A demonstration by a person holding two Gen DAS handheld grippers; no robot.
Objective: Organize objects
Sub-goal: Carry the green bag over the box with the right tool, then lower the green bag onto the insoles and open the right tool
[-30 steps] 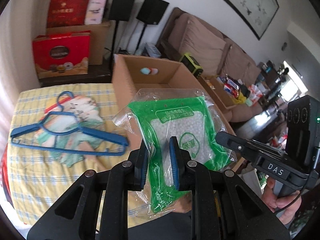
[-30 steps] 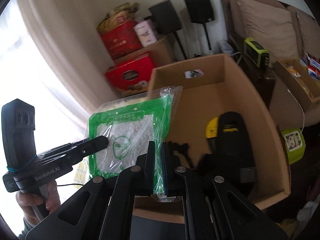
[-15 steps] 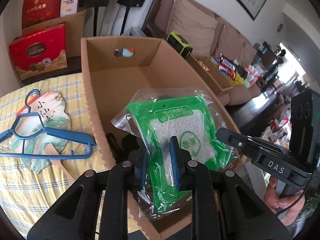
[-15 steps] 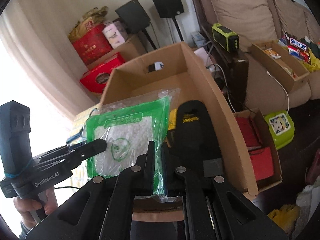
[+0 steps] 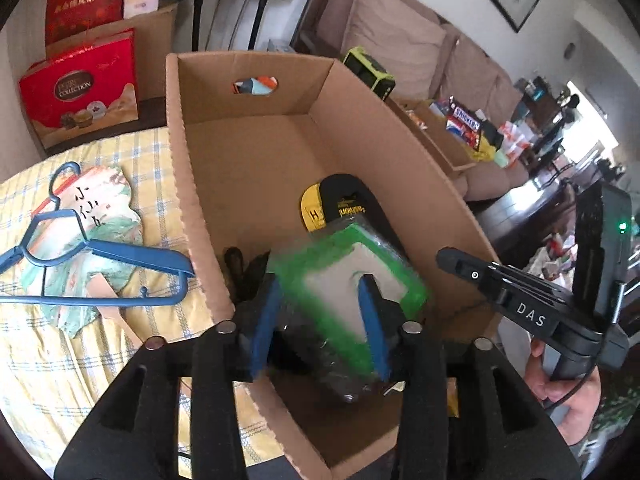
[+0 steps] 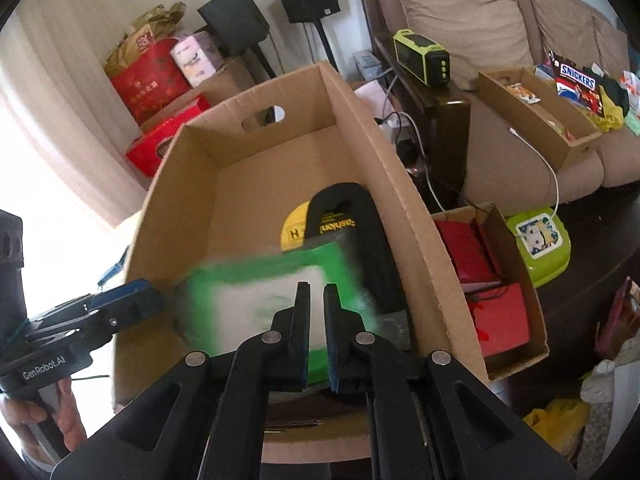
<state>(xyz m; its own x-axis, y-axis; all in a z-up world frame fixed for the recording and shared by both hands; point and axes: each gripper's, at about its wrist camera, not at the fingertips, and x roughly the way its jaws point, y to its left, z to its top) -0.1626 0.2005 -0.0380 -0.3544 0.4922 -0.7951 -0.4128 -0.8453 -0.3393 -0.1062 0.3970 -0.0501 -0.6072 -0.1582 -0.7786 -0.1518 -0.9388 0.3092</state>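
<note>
A green-edged packet of white beads (image 5: 352, 276) (image 6: 256, 304) is blurred with motion inside the cardboard box (image 5: 180, 160) (image 6: 380, 140), tilted over a black insole (image 5: 344, 196) (image 6: 344, 216). My left gripper (image 5: 319, 284) hangs over the box's near end and its jaws are opening; the packet lies between and below the blue pads, which do not press on it. My right gripper (image 6: 316, 286) is just starting to part, with only a narrow slit showing and nothing pinched. In the left wrist view the right gripper's tip (image 5: 444, 256) is clear of the packet.
A blue hanger (image 5: 100, 248) and a painted paper fan (image 5: 92, 208) lie on the yellow checked cloth left of the box. A smaller carton of red packs (image 6: 492, 300) and a green lunch box (image 6: 536, 244) sit right of it. The sofa (image 6: 460, 12) stands behind.
Both grippers have come forward and down over the box. The left jaws have spread and the packet, held upright by both before, has slipped free and tips down into the box.
</note>
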